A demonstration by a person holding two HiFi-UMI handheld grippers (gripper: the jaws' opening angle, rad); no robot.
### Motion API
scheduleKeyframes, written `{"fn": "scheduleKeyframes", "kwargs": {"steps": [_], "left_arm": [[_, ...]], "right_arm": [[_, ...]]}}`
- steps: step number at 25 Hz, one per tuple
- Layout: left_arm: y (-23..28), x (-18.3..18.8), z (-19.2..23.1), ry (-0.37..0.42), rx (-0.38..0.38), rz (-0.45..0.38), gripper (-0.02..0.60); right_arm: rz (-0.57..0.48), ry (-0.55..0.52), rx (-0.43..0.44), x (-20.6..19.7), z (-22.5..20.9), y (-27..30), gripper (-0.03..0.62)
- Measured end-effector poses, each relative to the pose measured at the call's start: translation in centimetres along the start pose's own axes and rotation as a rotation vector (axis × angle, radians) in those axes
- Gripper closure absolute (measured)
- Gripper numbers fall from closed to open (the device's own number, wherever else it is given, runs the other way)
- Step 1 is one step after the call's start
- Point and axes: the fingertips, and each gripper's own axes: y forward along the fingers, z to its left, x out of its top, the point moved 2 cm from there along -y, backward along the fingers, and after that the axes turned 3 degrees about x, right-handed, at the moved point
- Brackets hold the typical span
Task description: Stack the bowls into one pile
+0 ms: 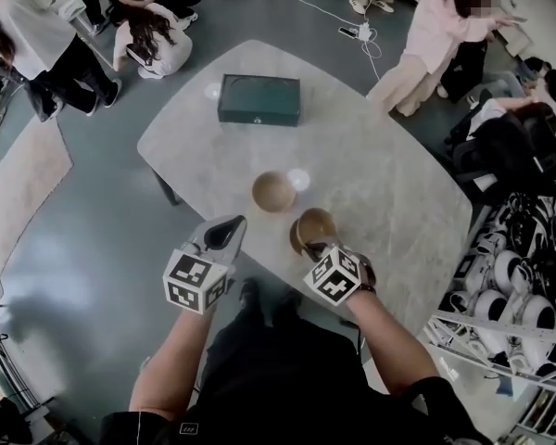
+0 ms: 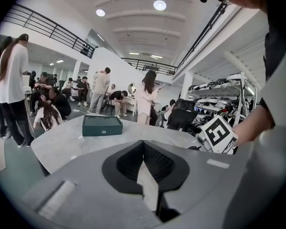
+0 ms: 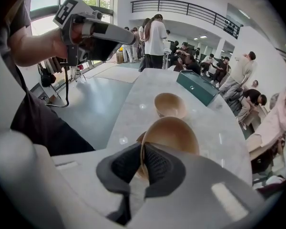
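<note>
Two tan wooden bowls show on the marble table [image 1: 380,184]. One bowl [image 1: 273,191] [image 3: 169,105] sits upright near the table's middle. The other bowl [image 1: 315,226] [image 3: 174,135] is tilted, just above the table's near edge, and my right gripper [image 1: 315,246] [image 3: 140,154] is shut on its rim. A brown edge shows under its left side; I cannot tell what it is. My left gripper [image 1: 232,227] [image 2: 143,147] hovers off the table's near-left edge, shut and holding nothing. It also appears high in the right gripper view as the left gripper [image 3: 128,36].
A dark green box [image 1: 259,99] [image 2: 102,125] lies at the table's far side. Several people stand or sit on the floor beyond the table. A rack of white shoes [image 1: 514,295] is at the right.
</note>
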Motion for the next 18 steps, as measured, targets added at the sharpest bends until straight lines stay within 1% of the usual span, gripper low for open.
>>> {"fn": "scheduleKeyframes", "kwargs": {"steps": [6, 12, 14, 18], "left_arm": [[-0.9, -0.8, 0.8, -0.019, 0.034, 0.000, 0.571], [-1.8, -0.5, 1.7, -0.030, 0.055, -0.018, 0.571], [-2.2, -0.6, 2.1, -0.032, 0.059, -0.019, 0.571], [-2.7, 0.0, 2.8, -0.040, 0.066, -0.034, 0.571]], "right_arm": [[0.040, 0.001, 0.013, -0.7, 0.1, 1.8, 0.579], [0.058, 0.023, 0.006, -0.5, 0.4, 2.8, 0.576], [0.051, 0.040, 0.006, -0.2, 0.5, 2.6, 0.540], [0.038, 0.071, -0.002, 0.4, 0.3, 1.7, 0.526]]}}
